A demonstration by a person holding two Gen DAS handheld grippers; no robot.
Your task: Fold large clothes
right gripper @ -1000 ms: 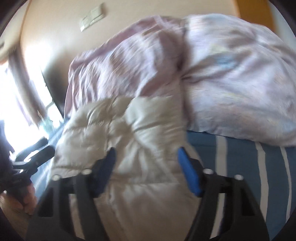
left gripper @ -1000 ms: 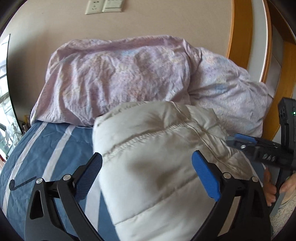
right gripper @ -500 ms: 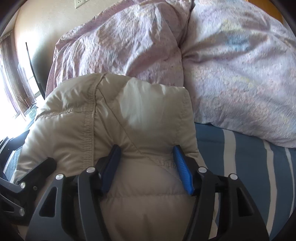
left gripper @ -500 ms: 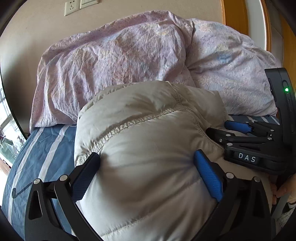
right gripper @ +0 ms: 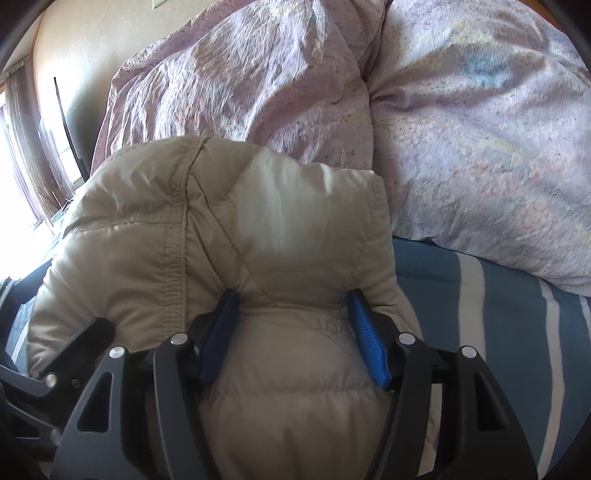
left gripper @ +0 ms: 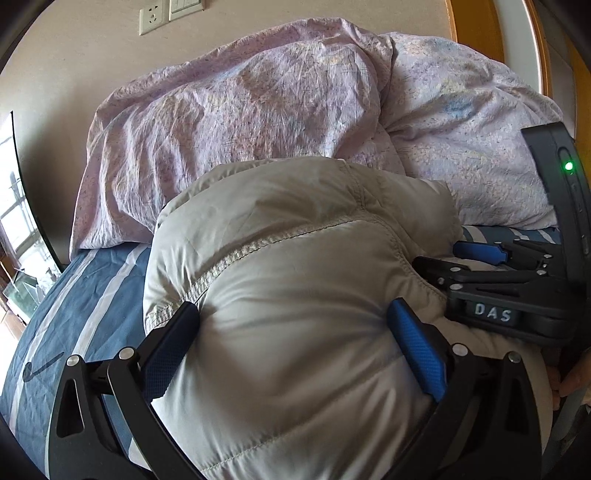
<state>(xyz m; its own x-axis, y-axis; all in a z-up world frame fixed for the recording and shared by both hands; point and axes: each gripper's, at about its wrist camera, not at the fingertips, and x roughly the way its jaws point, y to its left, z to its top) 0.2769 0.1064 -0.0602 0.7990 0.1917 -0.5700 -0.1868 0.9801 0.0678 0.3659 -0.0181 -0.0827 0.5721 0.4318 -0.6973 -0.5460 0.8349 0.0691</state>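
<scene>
- Left wrist view gives us the bed (left gripper: 81, 302) as the largest thing, its blue sheet crossed by white stripes and running from the near left to the far wall.
- At the far end we see a lilac floral duvet (left gripper: 258, 110) heaped against the wall, filling the whole far width of both views.
- Our task's thing, the beige puffer jacket (left gripper: 295, 280), lies bundled on the sheet at the near middle, its far edge touching the foot of the duvet.
- We hold the left gripper (left gripper: 295, 347) with its blue pads pressed into the jacket's padding on either side, so it is grasping the jacket.
- In the right wrist view we see the right gripper (right gripper: 291, 332) likewise clenched on the jacket, its pads sunk into a fold near the jacket's right edge.
- The right gripper also shows at the right of the left wrist view, lying beside the jacket, a green light on its body.
- A few fingers (left gripper: 569, 384) of our right hand show at the near right edge.
- A wall socket (left gripper: 151, 20) sits on the far wall above the duvet.
</scene>
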